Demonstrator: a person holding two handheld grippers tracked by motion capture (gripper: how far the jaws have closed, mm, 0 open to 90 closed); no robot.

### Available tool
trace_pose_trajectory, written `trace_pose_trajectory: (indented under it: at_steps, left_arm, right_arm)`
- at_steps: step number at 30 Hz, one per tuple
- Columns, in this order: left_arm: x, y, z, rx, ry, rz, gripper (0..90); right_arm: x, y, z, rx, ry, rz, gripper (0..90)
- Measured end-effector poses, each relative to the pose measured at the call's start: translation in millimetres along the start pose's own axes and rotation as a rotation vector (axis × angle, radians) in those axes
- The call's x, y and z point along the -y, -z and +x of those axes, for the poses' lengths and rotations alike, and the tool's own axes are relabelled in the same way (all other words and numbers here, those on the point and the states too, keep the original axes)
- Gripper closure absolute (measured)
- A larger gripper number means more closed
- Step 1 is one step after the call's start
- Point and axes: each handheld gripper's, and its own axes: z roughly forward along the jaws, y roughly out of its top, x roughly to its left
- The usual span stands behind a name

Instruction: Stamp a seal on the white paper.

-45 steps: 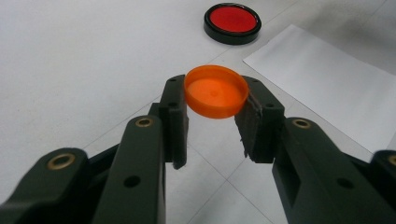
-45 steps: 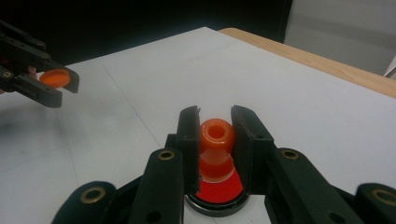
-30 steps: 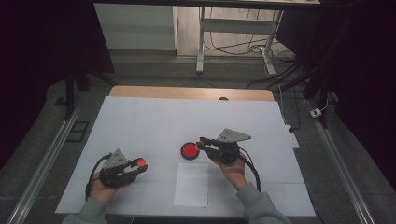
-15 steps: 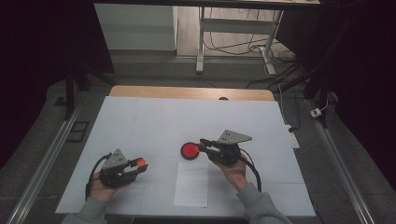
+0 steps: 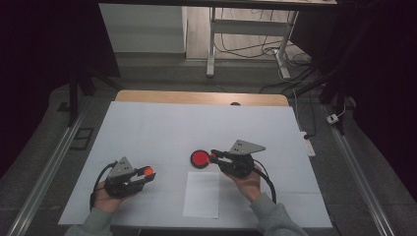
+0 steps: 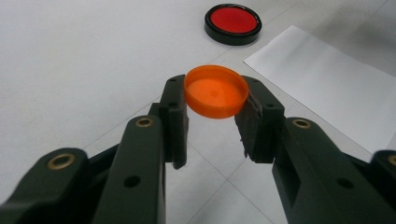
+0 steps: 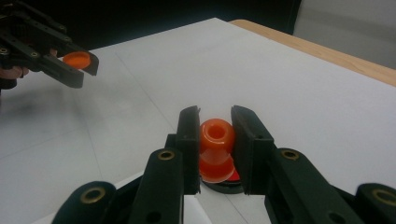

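My left gripper (image 5: 146,173) is at the front left of the white table, shut on a round orange cap (image 6: 215,91) pinched edge to edge between its pads, just above the surface. My right gripper (image 5: 214,156) points left near the table's middle. It is shut on a small orange bottle-like piece (image 7: 216,140) with an open round neck. That piece hangs directly over the near edge of a red disc with a black rim (image 5: 200,158), which lies flat on the table. The right gripper view also takes in the left gripper (image 7: 77,63) and its cap (image 7: 76,59) at far left.
A white paper sheet (image 5: 201,194) lies on the table between my hands, near the front edge. The white table top (image 5: 196,123) ends at a wooden strip (image 5: 196,97) at the back. Cables and desk legs stand on the floor beyond.
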Motion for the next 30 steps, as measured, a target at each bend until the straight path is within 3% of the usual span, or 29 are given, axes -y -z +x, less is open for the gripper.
trace_pose_trajectory:
  at_steps: [30]
  left_arm:
    - [0.0,0.0,0.3,0.0,0.001,0.0,64.5]
  right_arm:
    - [10.9,9.0,14.6,-0.037,0.031,0.033,72.5]
